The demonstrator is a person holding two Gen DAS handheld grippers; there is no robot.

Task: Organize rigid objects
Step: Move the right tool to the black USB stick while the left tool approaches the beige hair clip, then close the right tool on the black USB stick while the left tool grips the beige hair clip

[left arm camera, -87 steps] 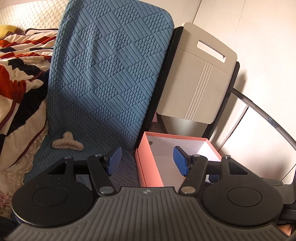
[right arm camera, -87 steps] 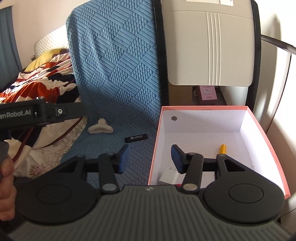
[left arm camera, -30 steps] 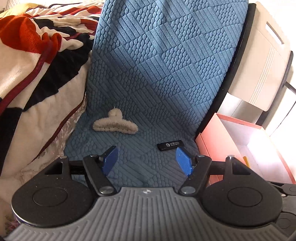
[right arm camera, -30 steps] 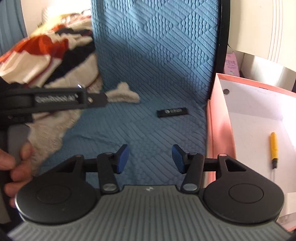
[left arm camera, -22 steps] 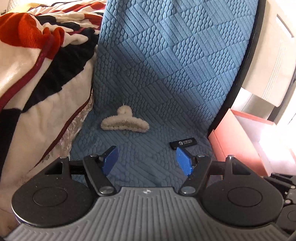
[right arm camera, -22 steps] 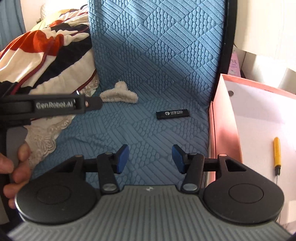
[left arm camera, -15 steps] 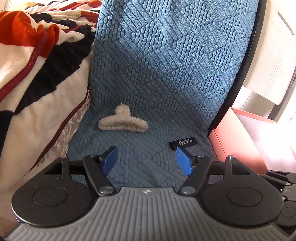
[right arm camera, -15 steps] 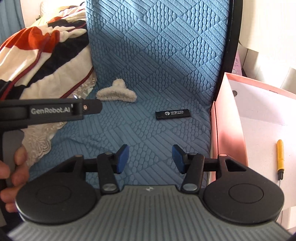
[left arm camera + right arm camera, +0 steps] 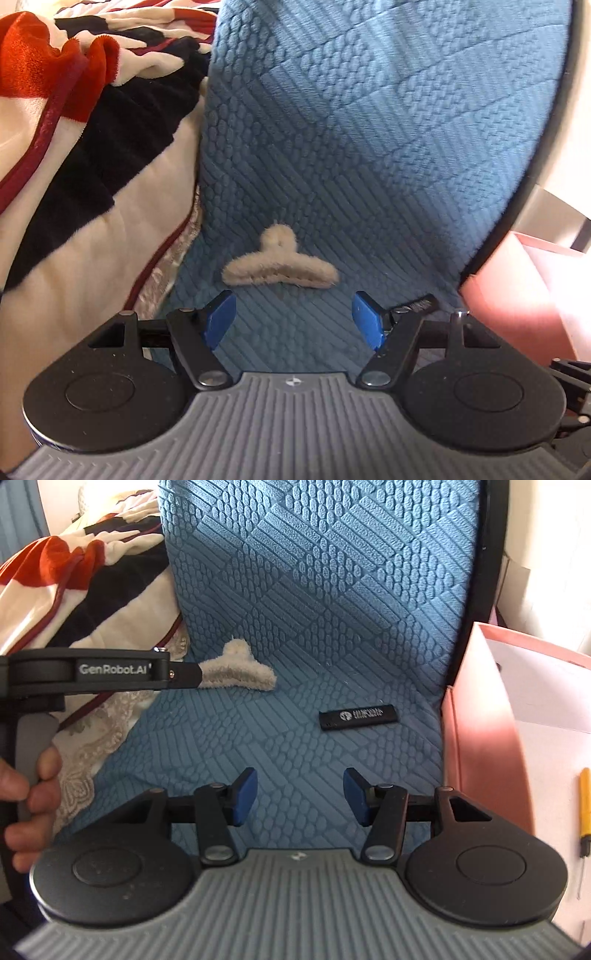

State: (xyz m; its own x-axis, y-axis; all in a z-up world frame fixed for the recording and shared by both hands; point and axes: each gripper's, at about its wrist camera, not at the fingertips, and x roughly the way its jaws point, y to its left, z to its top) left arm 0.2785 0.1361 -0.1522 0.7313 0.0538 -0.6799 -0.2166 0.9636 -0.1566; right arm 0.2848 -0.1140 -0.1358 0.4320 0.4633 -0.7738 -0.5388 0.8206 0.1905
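Observation:
A fuzzy beige hair claw (image 9: 279,269) lies on the blue textured chair seat (image 9: 369,166); it also shows in the right wrist view (image 9: 240,670). My left gripper (image 9: 293,319) is open and empty, just short of the claw, with the claw centred ahead between the jaws. A small black stick with white print (image 9: 359,716) lies to the right on the seat, partly hidden behind my left gripper's right finger (image 9: 419,305). My right gripper (image 9: 300,795) is open and empty, hovering over the seat nearer than the stick. A pink box (image 9: 480,746) stands at the right.
A red, black and cream blanket (image 9: 74,147) lies left of the seat. The pink box holds a yellow-handled screwdriver (image 9: 584,805). The left gripper's body (image 9: 92,674) crosses the left of the right wrist view, held by a hand (image 9: 33,801).
My left gripper has moved forward and down toward the hair claw, which is now larger and centred. My right gripper has edged closer to the seat. Both stayed open.

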